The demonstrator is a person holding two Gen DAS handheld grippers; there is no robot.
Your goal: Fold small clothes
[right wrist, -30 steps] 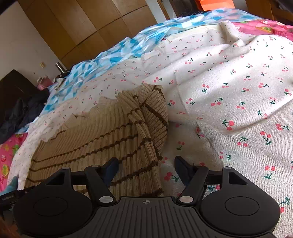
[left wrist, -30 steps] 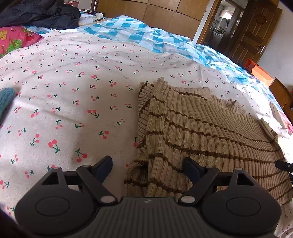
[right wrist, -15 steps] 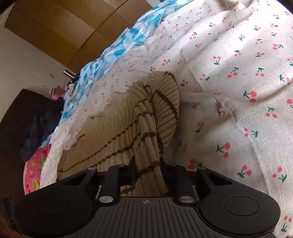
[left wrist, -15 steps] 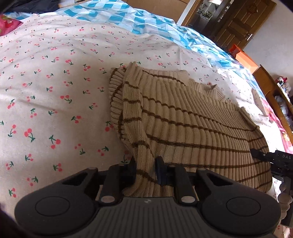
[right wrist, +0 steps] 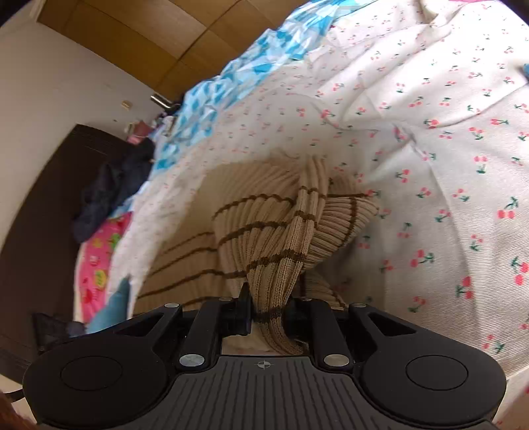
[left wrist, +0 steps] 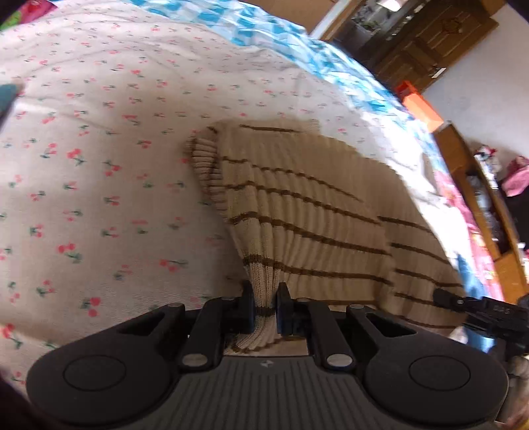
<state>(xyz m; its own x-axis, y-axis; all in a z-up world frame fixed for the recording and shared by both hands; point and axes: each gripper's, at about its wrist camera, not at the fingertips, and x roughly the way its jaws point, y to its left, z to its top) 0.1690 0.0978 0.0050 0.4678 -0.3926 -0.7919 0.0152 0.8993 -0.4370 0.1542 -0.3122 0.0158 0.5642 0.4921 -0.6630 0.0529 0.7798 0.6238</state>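
Note:
A beige ribbed sweater with brown stripes [left wrist: 307, 211] lies on a cherry-print bedsheet [left wrist: 99, 185]. My left gripper [left wrist: 264, 309] is shut on the sweater's near left hem corner and holds it lifted off the sheet. My right gripper [right wrist: 269, 311] is shut on the near right hem corner of the sweater [right wrist: 264, 231], which bunches and twists upward from the bed. The right gripper's tip also shows at the right edge of the left wrist view [left wrist: 463, 302]. The sweater's far part rests on the bed.
A blue-and-white checked cover [left wrist: 264, 29] lies at the far side of the bed. Dark clothes [right wrist: 109, 192] and a pink printed cloth [right wrist: 96, 261] lie at the left. A teal item [left wrist: 6, 97] sits at the left edge. A wooden cabinet [left wrist: 469, 185] stands at the right.
Both grippers went from open beside the hem to shut on its corners. They have since lifted the near edge, so the sweater hangs bunched from the jaws.

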